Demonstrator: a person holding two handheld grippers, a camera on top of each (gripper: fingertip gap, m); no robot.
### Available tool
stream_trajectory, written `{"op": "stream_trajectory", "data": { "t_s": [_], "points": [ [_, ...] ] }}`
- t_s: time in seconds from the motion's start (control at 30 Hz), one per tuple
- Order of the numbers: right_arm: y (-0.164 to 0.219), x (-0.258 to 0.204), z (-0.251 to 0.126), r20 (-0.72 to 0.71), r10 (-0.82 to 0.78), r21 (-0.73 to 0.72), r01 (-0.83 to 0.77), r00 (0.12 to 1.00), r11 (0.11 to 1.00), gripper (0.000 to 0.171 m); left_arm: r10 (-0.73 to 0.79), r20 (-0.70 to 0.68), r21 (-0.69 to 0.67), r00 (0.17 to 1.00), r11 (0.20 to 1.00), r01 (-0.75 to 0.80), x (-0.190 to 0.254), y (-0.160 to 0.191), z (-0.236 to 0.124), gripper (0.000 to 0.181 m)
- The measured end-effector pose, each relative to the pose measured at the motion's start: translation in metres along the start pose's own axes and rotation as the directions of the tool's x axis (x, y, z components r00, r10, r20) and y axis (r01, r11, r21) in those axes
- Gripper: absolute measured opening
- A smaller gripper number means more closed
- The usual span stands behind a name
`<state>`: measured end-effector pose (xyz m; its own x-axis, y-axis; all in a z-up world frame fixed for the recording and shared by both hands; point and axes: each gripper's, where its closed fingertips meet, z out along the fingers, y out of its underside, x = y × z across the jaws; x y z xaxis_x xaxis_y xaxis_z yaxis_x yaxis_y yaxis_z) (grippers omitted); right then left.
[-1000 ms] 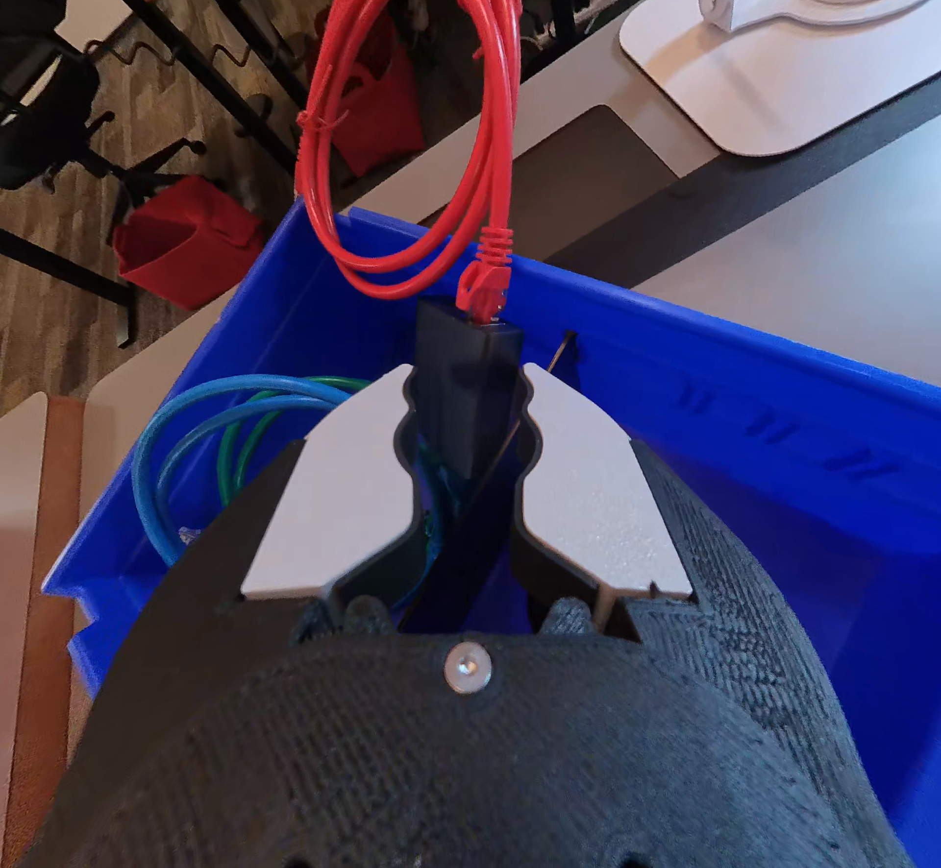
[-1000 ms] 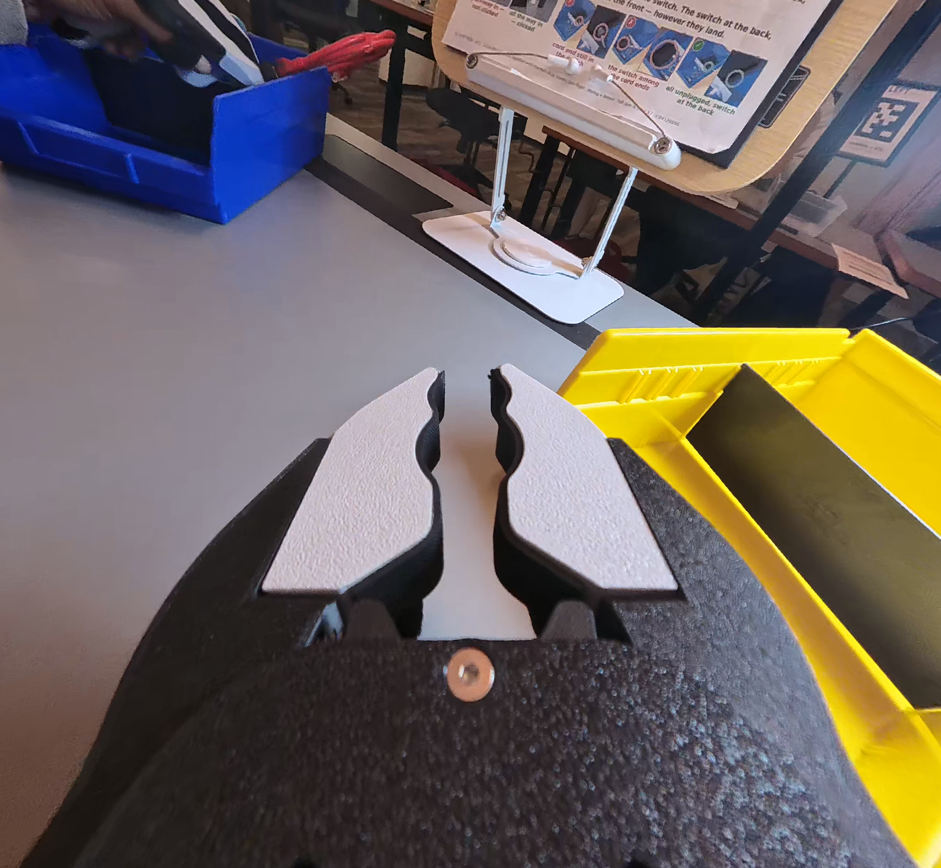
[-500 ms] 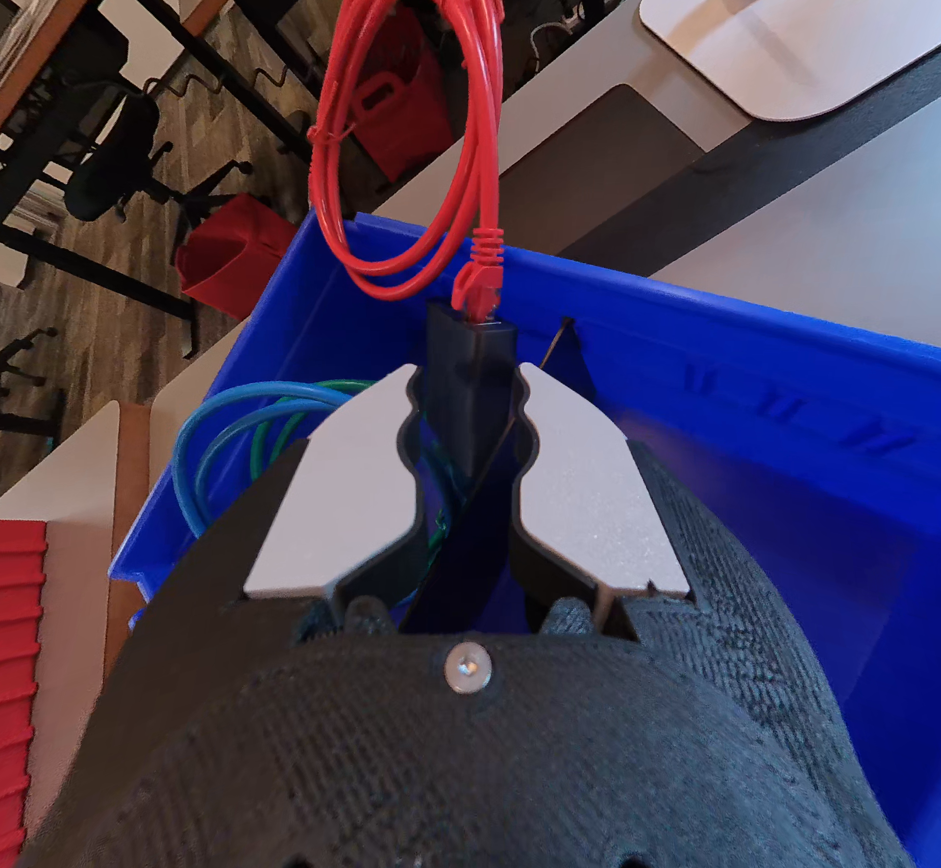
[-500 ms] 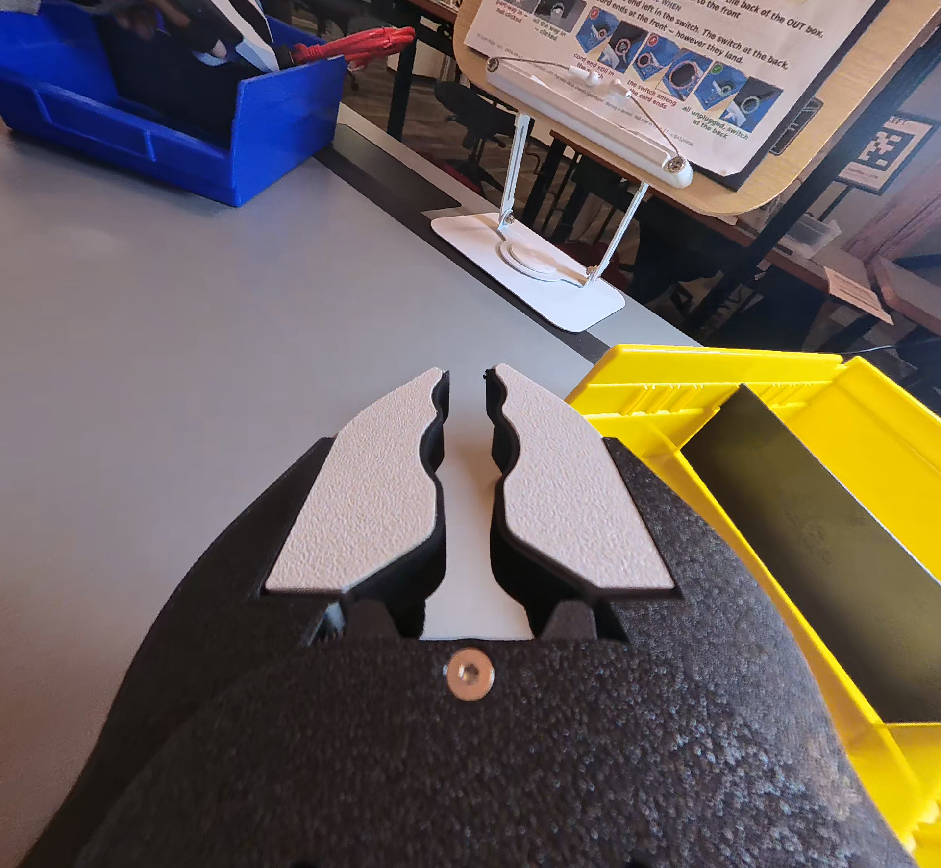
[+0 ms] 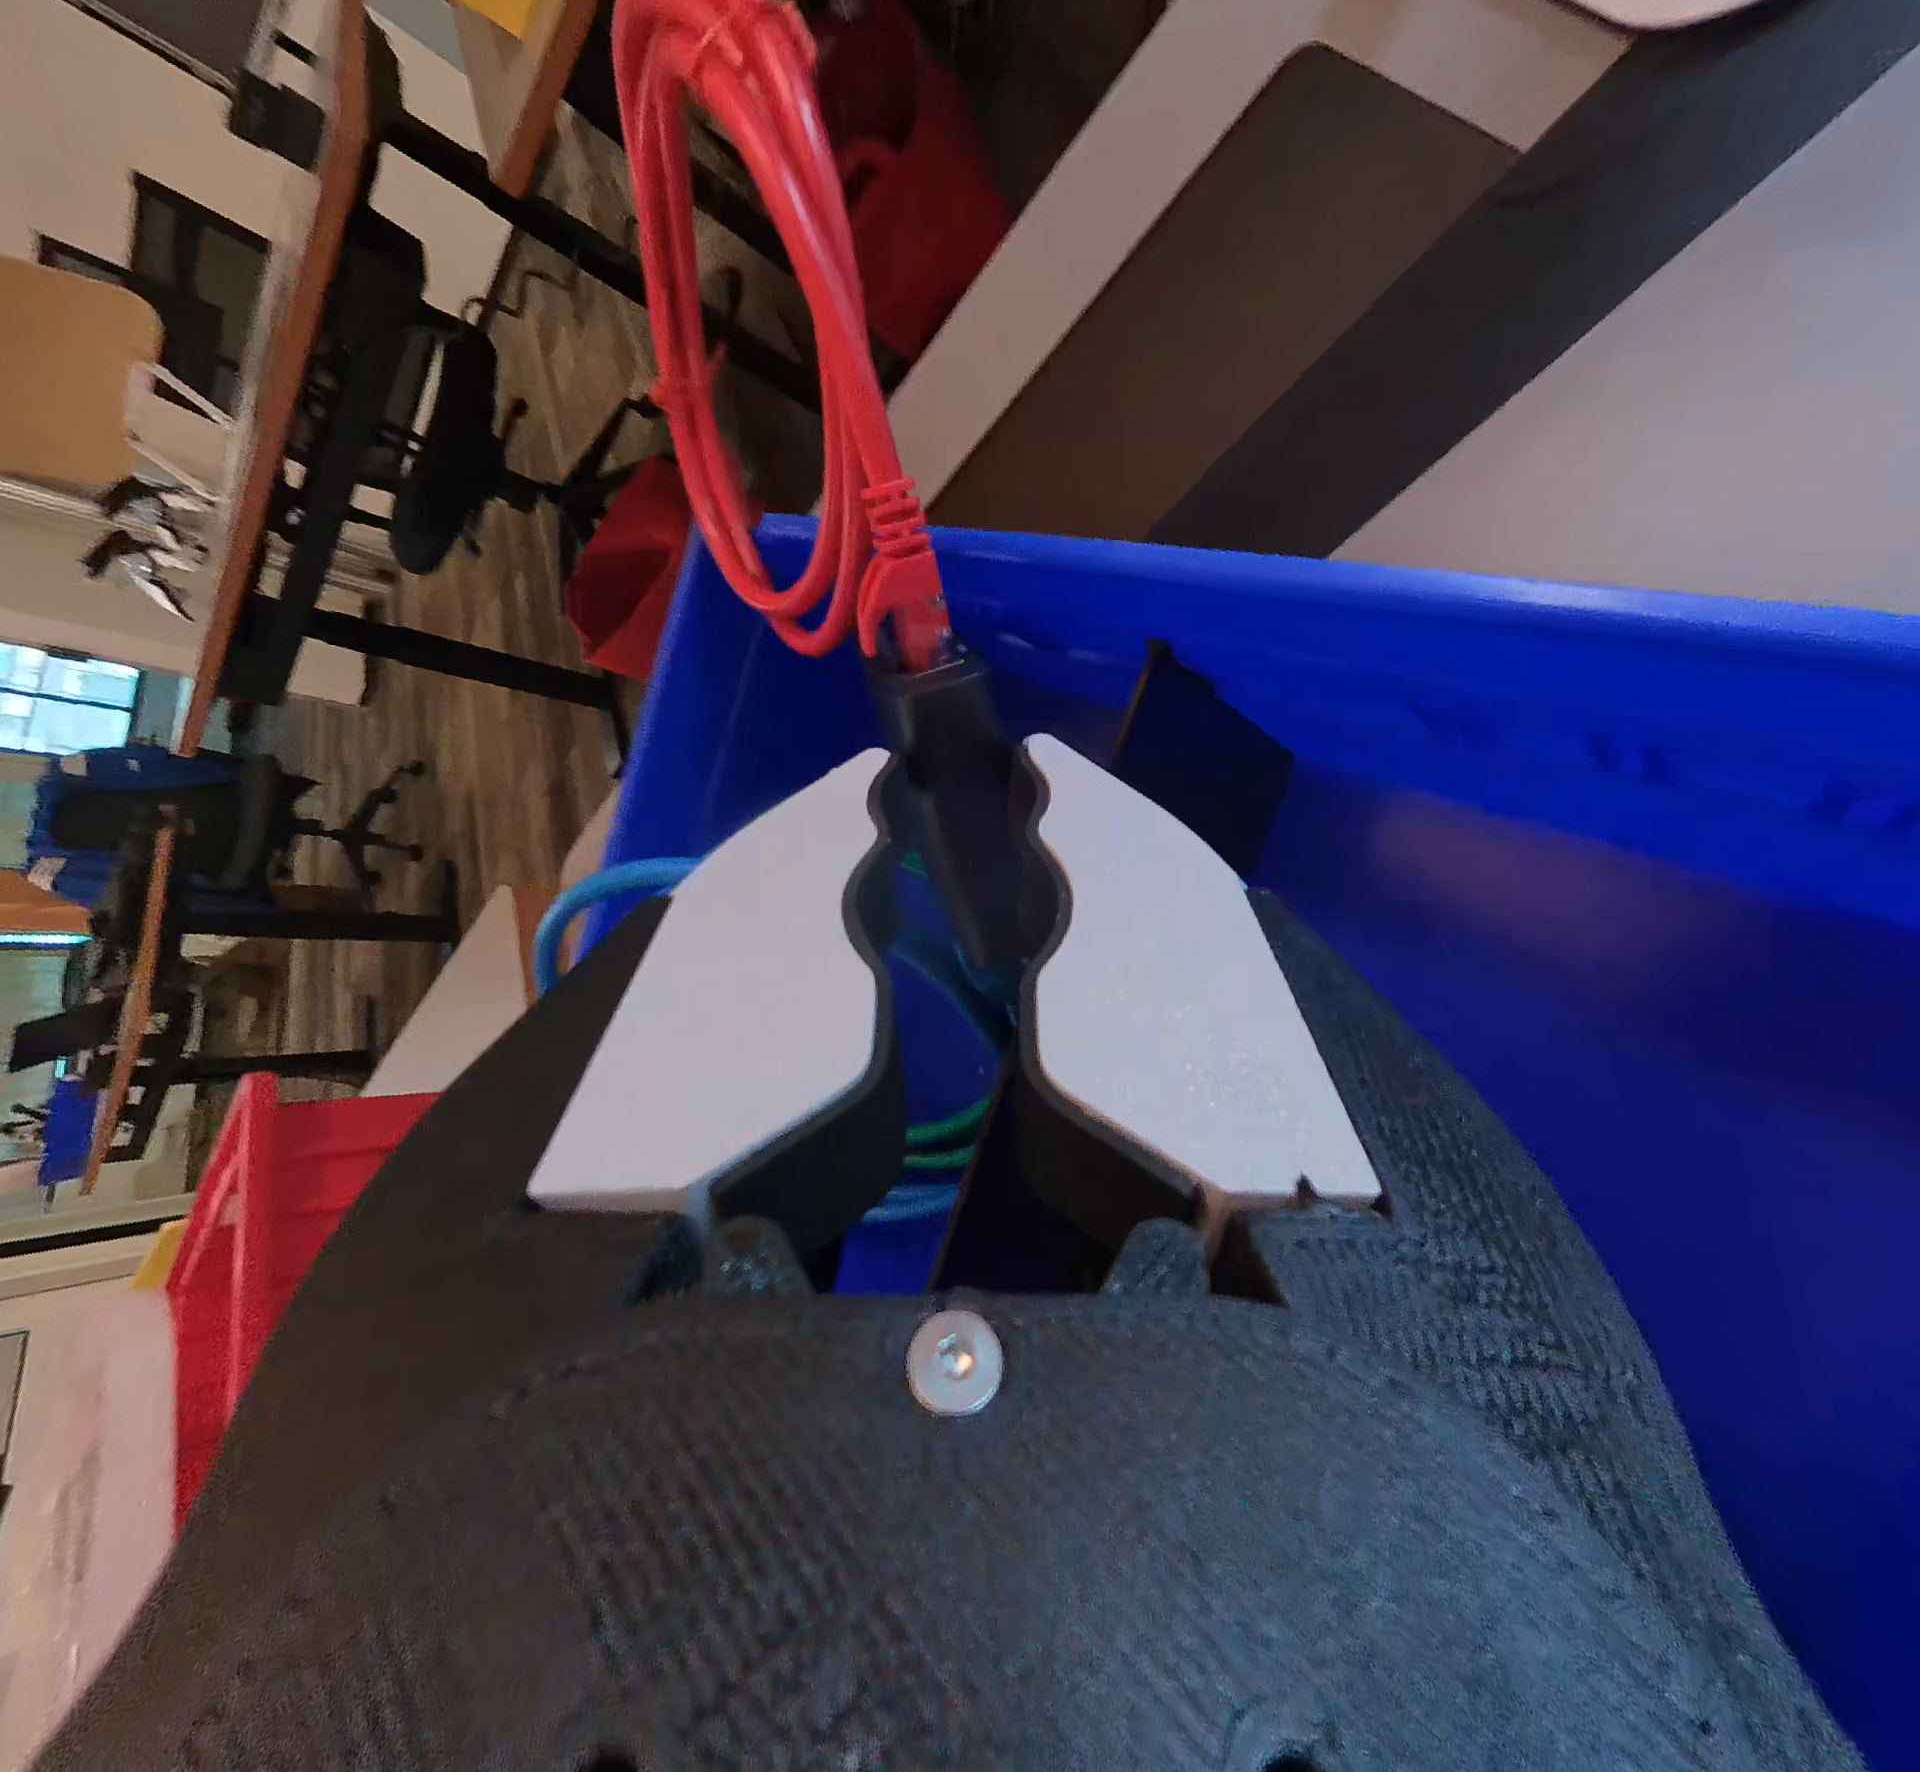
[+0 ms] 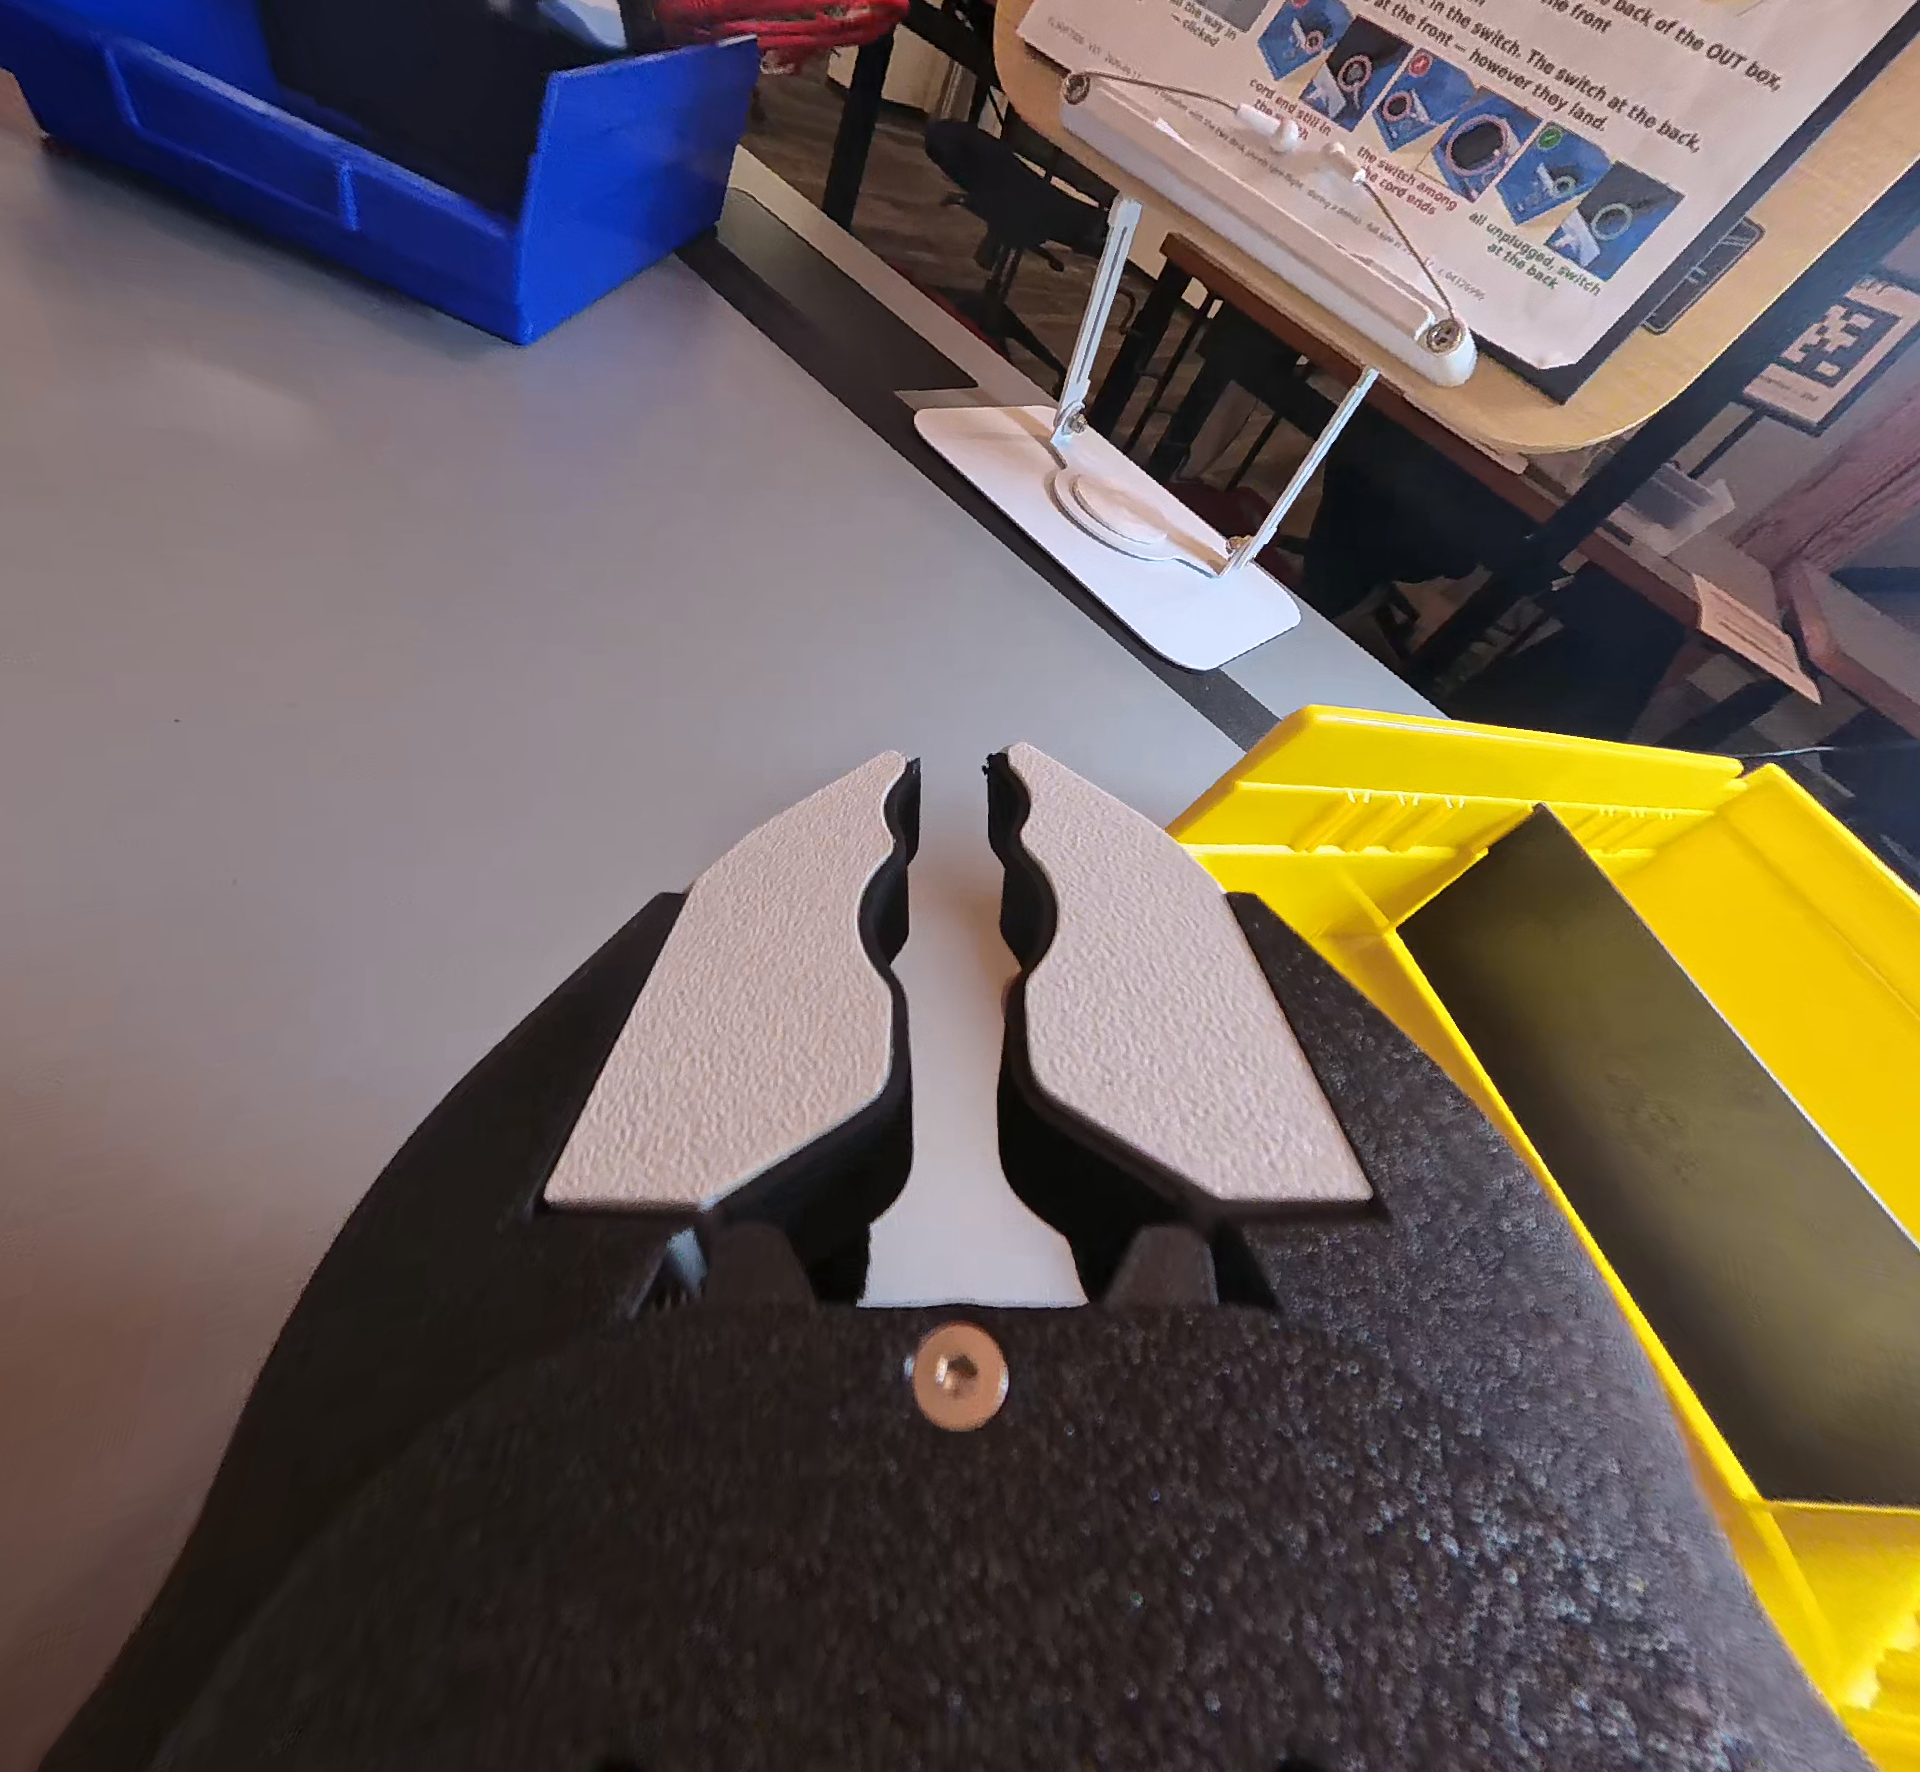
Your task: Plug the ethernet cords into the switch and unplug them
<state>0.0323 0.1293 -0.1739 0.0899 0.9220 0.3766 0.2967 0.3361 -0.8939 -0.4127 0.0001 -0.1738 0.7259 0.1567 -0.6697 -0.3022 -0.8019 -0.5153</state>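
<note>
In the left wrist view, we see our left gripper [image 5: 956,787] clamped on a black switch [image 5: 940,746], held above the blue bin [image 5: 1455,683]. A coiled red ethernet cord [image 5: 748,288] has its plug seated in the far end of the switch and sticks out beyond the bin's far wall. Blue and green cords [image 5: 935,1161] lie in the bin below, glimpsed between the fingers and at the near left.

In the right wrist view, our right gripper [image 6: 953,772] hangs over the grey table [image 6: 416,631], its fingers a narrow gap apart and holding nothing. A yellow bin [image 6: 1455,766] with a black divider [image 6: 1662,1099] sits just to its right. Far left stands the blue bin [image 6: 623,195], the red cord [image 6: 790,8] poking past its right end. A white stand [image 6: 1122,559] at the table's far edge holds an instruction sheet [image 6: 1455,60].
</note>
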Motion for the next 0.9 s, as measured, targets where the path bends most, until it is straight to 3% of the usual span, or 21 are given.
{"op": "stream_trajectory", "data": {
  "t_s": [0.03, 0.27, 0.43, 0.53, 0.63, 0.77, 0.9],
  "points": [
    [-0.001, 0.000, -0.001, -0.002, -0.002, 0.003, 0.002, 1.000, 1.000, 0.012, 0.003, 0.015, 0.021, 1.000, 1.000, -0.004, -0.006, -0.005, -0.006, 0.019],
    [0.000, -0.002, 0.002, 0.016, 0.015, 0.008, -0.015, 1.000, 1.000, 0.012, -0.145, 0.041, 0.290, 0.989, 0.949, 0.127, -0.067, -0.051, -0.094, 0.019],
    [-0.015, -0.014, 0.001, 0.056, 0.004, 0.070, -0.008, 0.998, 0.998, 0.012, -0.209, -0.051, 0.576, 0.977, 0.793, 0.199, -0.079, -0.097, -0.199, 0.019],
    [-0.041, -0.032, -0.006, 0.113, -0.010, 0.159, -0.008, 0.994, 0.987, 0.013, -0.138, -0.140, 0.708, 0.981, 0.678, 0.196, -0.042, -0.120, -0.261, 0.018],
    [-0.071, -0.055, -0.010, 0.171, -0.025, 0.236, -0.016, 0.985, 0.972, 0.017, -0.020, -0.207, 0.786, 0.978, 0.592, 0.178, 0.025, -0.132, -0.301, 0.017],
    [-0.099, -0.092, -0.010, 0.240, -0.076, 0.280, 0.006, 0.968, 0.960, 0.026, 0.151, -0.285, 0.822, 0.947, 0.546, 0.161, 0.133, -0.138, -0.315, 0.018],
    [-0.101, -0.114, -0.013, 0.227, -0.175, 0.277, 0.109, 0.958, 0.955, 0.026, 0.291, -0.371, 0.805, 0.882, 0.573, 0.150, 0.218, -0.138, -0.300, 0.017]
  ]
}}
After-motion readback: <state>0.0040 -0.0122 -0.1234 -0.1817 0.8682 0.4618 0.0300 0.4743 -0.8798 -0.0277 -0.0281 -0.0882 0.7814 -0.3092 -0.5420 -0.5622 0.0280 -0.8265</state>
